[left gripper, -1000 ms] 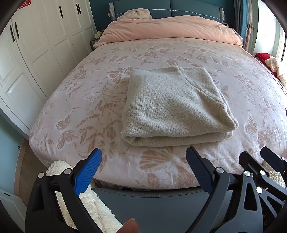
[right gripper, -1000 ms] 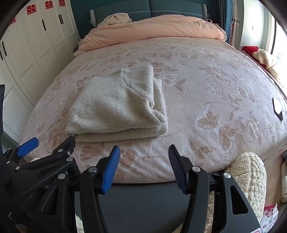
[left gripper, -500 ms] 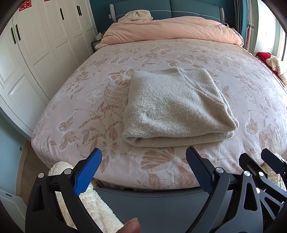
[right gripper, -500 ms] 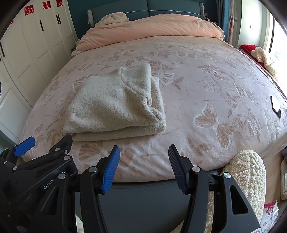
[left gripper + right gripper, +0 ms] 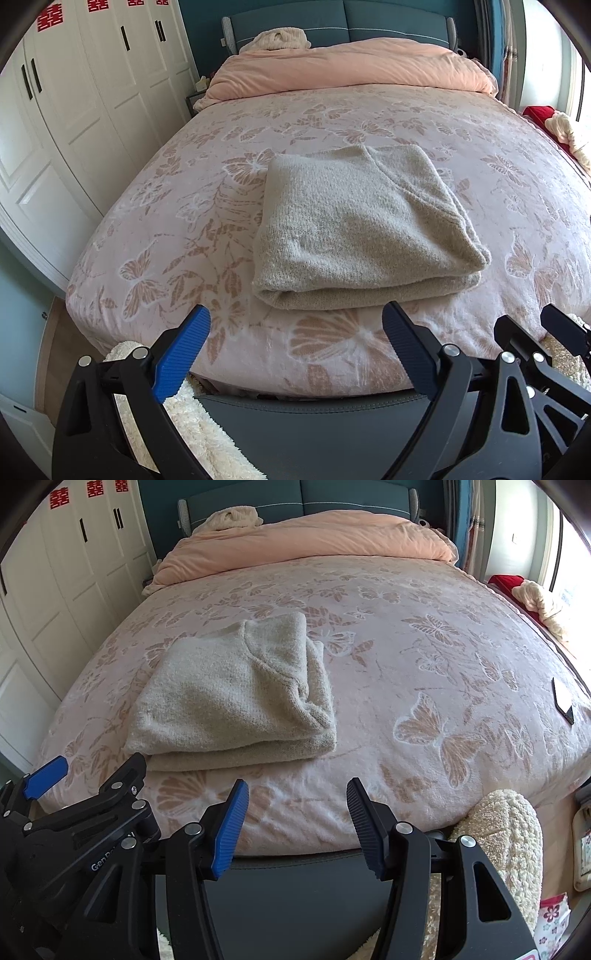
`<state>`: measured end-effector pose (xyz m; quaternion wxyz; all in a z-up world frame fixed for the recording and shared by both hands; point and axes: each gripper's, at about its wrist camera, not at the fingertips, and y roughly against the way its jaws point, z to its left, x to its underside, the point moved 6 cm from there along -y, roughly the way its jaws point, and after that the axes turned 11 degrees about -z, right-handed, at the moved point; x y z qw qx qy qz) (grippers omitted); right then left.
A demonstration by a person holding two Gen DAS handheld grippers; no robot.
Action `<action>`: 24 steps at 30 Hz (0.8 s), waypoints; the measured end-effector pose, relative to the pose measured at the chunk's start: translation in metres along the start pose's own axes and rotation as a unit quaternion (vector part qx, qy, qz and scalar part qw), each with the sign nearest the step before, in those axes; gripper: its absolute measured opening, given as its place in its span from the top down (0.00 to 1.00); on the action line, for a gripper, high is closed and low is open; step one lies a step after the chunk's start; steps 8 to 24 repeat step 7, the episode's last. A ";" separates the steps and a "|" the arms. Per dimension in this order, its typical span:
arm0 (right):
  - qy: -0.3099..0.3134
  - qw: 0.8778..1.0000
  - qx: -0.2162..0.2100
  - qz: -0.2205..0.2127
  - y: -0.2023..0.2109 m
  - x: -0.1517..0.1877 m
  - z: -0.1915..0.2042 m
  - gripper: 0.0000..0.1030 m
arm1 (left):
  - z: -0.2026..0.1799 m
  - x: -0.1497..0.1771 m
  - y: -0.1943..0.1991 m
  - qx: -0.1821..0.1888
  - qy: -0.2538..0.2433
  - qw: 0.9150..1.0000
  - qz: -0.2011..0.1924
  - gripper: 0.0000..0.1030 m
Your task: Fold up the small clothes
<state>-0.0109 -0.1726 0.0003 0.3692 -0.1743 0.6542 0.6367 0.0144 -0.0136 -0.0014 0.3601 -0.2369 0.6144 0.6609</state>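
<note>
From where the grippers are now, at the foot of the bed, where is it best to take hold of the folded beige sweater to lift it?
Probably the near folded edge of the sweater, approached from the foot of the bed. There the layers stack into one thick rounded roll facing both open grippers, left and right. The sweater's right side shows loose separate layers, likely to slip apart.

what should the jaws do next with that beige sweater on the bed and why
Probably nothing further on this piece: the beige sweater already lies folded in a neat stack on the bedspread. The left gripper and right gripper are open, empty and clear of it, so I would keep them back.
</note>
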 end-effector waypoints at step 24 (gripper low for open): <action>0.001 1.000 0.004 0.004 -0.001 0.002 0.000 0.46 | 0.000 0.002 -0.002 0.003 0.003 1.000 0.009 0.15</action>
